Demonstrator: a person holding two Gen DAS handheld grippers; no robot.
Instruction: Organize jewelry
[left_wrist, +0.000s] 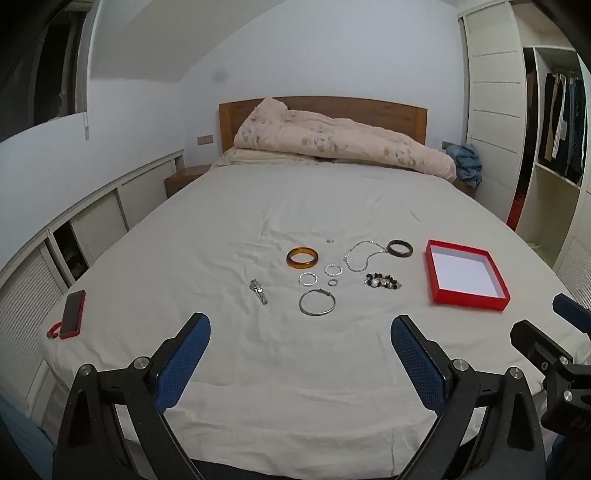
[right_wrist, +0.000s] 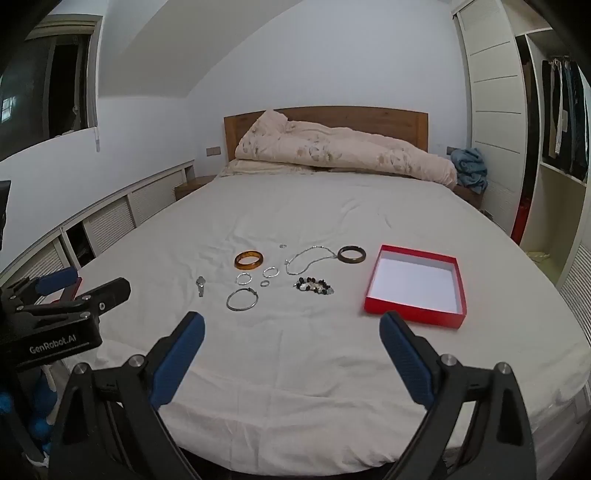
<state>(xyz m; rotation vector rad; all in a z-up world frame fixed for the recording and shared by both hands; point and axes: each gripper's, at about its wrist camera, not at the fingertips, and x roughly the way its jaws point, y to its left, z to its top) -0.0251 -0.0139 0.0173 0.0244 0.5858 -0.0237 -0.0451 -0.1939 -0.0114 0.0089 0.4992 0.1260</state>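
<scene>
While both gape empty, left claw (left_wrist: 301, 332) and right claw (right_wrist: 291, 328) hover.

bed (left_wrist: 258, 369), white sheet | centre: amber bangle (left_wrist: 302, 257), silver bangle (left_wrist: 317, 301), small rings, chain necklace (left_wrist: 360, 256), bead bracelet (left_wrist: 382, 282), watch (left_wrist: 258, 291) | right: red box (left_wrist: 466, 300), dark bangle (left_wrist: 399, 247) just left | near-left edge: phone (left_wrist: 72, 314) | far: rumpled duvet (left_wrist: 340, 142)

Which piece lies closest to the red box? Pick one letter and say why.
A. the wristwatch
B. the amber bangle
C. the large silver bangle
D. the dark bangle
D: the dark bangle sits just left of the red box, while the amber bangle, wristwatch and large silver bangle all lie farther left on the sheet.
</scene>
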